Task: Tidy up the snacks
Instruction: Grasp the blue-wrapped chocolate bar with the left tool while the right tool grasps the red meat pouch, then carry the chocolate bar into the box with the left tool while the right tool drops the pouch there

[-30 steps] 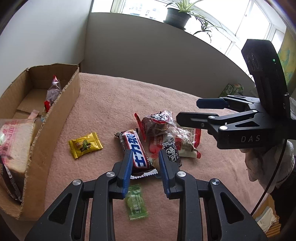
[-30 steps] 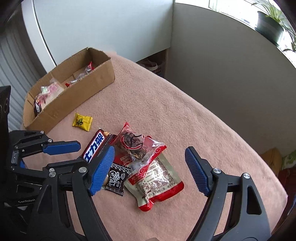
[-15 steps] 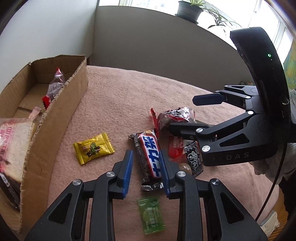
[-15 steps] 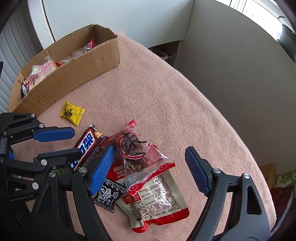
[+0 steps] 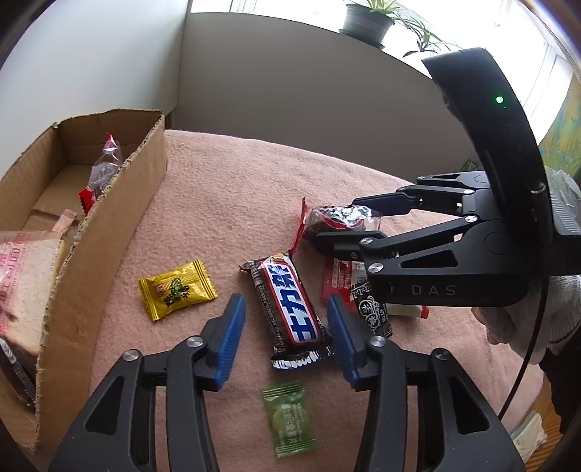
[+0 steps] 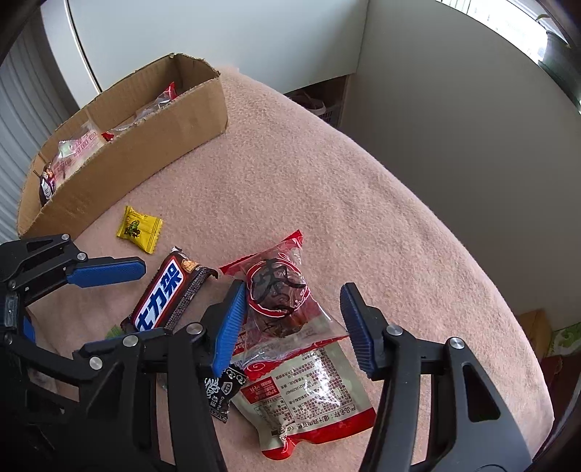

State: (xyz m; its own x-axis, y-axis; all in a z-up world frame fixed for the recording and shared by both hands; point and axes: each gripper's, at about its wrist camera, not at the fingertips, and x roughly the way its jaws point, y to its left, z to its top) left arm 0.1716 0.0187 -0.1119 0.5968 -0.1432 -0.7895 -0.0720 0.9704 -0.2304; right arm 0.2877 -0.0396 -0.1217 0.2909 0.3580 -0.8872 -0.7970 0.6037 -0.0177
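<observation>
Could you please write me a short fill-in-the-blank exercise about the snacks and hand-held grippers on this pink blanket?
1. The chocolate bar lies between the fingers of the ____ hand-held gripper.
2. The right hand-held gripper straddles a clear packet with ____ edges.
3. Between the cardboard box and the chocolate bar lies a ____ candy.
4. The snack nearest the left camera is a ____ candy.

Missing words: left; red; yellow; green

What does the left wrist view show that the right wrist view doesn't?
Only left wrist: the whole green candy in front of the chocolate bar, a potted plant on the sill, and a gloved hand.

Only right wrist: the full red printed pouch under the clear date packet.

Both: the cardboard box, yellow candy, the bar between the left gripper's opened jaws, and the right gripper closing around the packet.
</observation>
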